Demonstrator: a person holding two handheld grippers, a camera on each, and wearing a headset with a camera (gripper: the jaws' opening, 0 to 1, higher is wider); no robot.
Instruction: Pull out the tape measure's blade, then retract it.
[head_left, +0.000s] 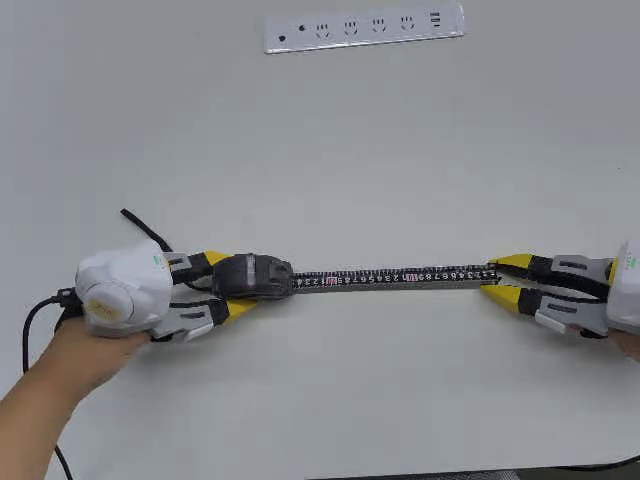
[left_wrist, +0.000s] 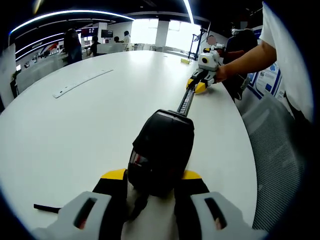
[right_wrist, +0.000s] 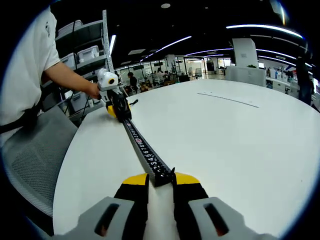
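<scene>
- The black tape measure (head_left: 255, 276) is sitting on the white table (head_left: 350, 150), its blade (head_left: 395, 277) lying drawn out to the right.
- The left gripper (head_left: 228, 283) is clamping its case.
- The right gripper (head_left: 497, 279) is pinching the blade's tip.
- A power strip (head_left: 364, 27) is lying well apart.

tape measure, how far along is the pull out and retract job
Pull-out looks largely done: the blade is stretched along the table from the case, clamped in the left gripper, to its far end, pinched by the right gripper. In hand: both grippers hold it extended. Left: retracting the blade into the case.
</scene>
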